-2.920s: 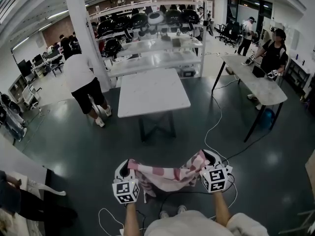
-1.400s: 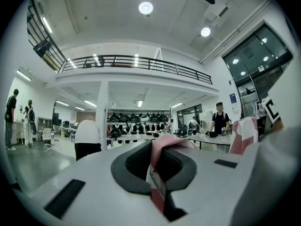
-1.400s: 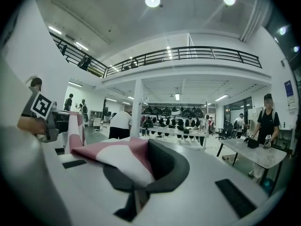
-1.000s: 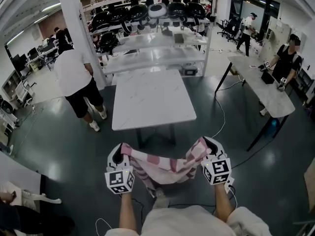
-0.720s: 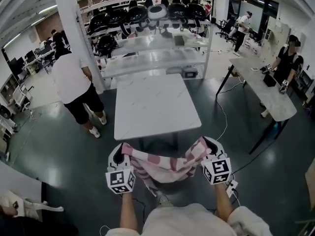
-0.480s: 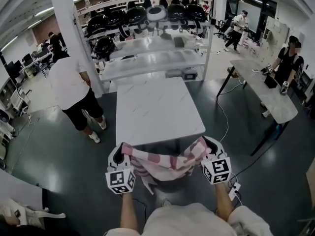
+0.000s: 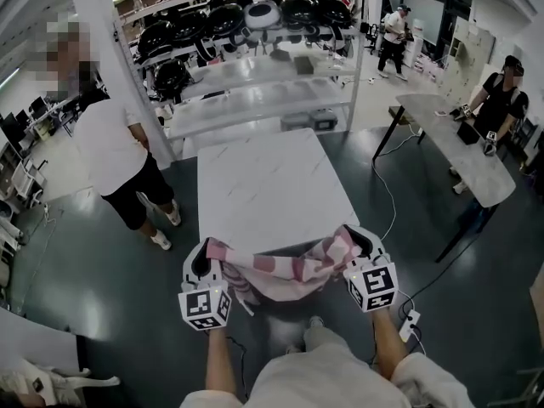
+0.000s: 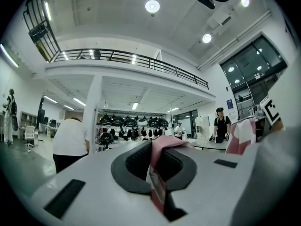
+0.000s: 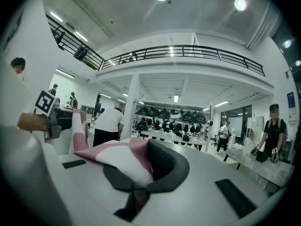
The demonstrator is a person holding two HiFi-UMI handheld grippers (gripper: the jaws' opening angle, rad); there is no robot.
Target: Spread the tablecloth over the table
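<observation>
A pink-and-white checked tablecloth hangs bunched between my two grippers, sagging in the middle. My left gripper is shut on its left corner; the cloth shows pinched between the dark jaws in the left gripper view. My right gripper is shut on the right corner, where the cloth drapes over the left jaw. Both grippers point level toward the white marble-topped table, whose near edge lies just beyond the cloth.
A person in a white shirt stands left of the table beside a white pillar. Shelves with dark helmets stand behind it. A long table with a person is at the right. Cables run across the dark floor.
Both grippers have carried the cloth forward; the table's near edge, earlier well ahead of them, now lies right behind the cloth. Both grips are unchanged.
</observation>
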